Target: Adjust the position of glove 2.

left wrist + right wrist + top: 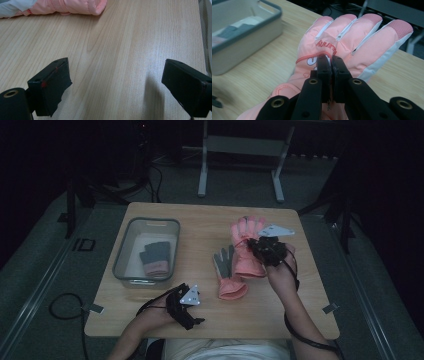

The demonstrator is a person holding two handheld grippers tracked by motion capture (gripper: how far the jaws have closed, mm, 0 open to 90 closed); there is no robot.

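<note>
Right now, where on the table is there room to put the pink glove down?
Bare wood lies between the bin and the grey-palmed glove, and along the table's front edge. It is crowded around the held glove in the right gripper.

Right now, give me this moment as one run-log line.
right tool: shut on pink glove, lifted | left tool: open, over table | second pink glove: on table | bin: holds a glove
</note>
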